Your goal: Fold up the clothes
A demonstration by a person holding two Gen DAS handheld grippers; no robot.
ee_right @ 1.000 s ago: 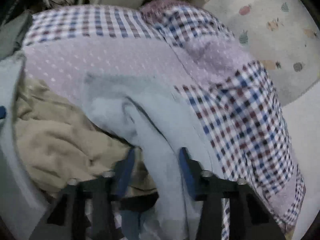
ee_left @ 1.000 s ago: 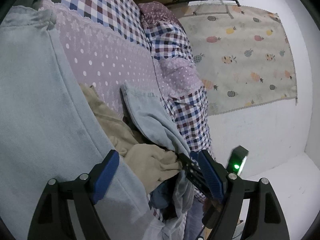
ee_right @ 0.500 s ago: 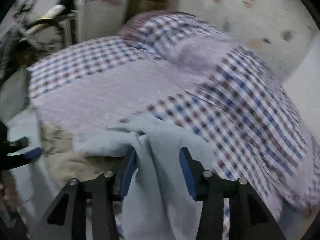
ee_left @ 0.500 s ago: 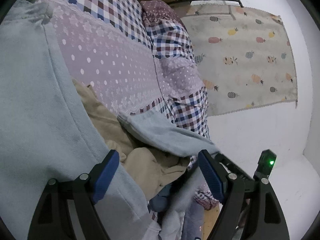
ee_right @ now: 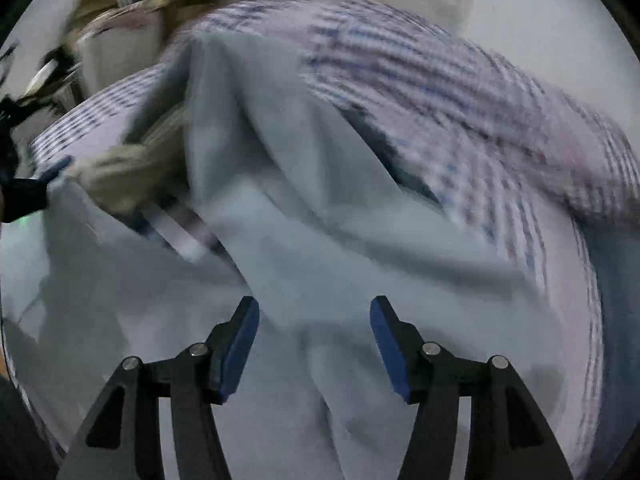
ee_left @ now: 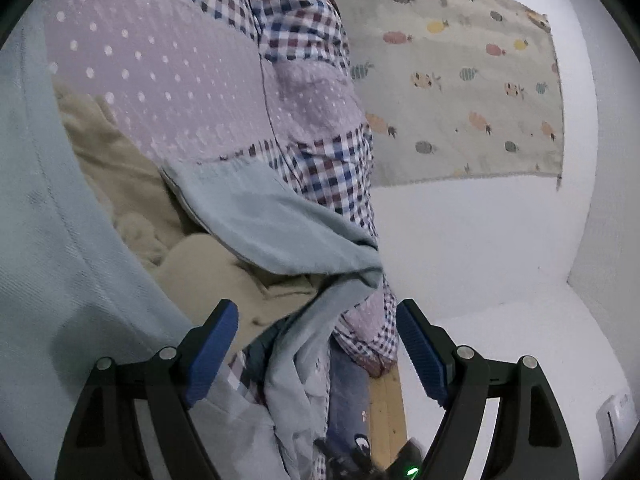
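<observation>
**Both tools wide open over the laundry pile**

Biggest thing here is the bed cover [ee_left: 192, 92], pink dotted patches plus checks, running to the far side. On top of it sits the pale blue garment [ee_left: 272, 224], draped over a beige garment [ee_left: 208, 276] near the left. Left tool [ee_left: 316, 340] has its jaws spread wide, nothing between them. Right tool [ee_right: 314, 332] is spread open too, with blue cloth right under it, though that view is blurry.
</observation>
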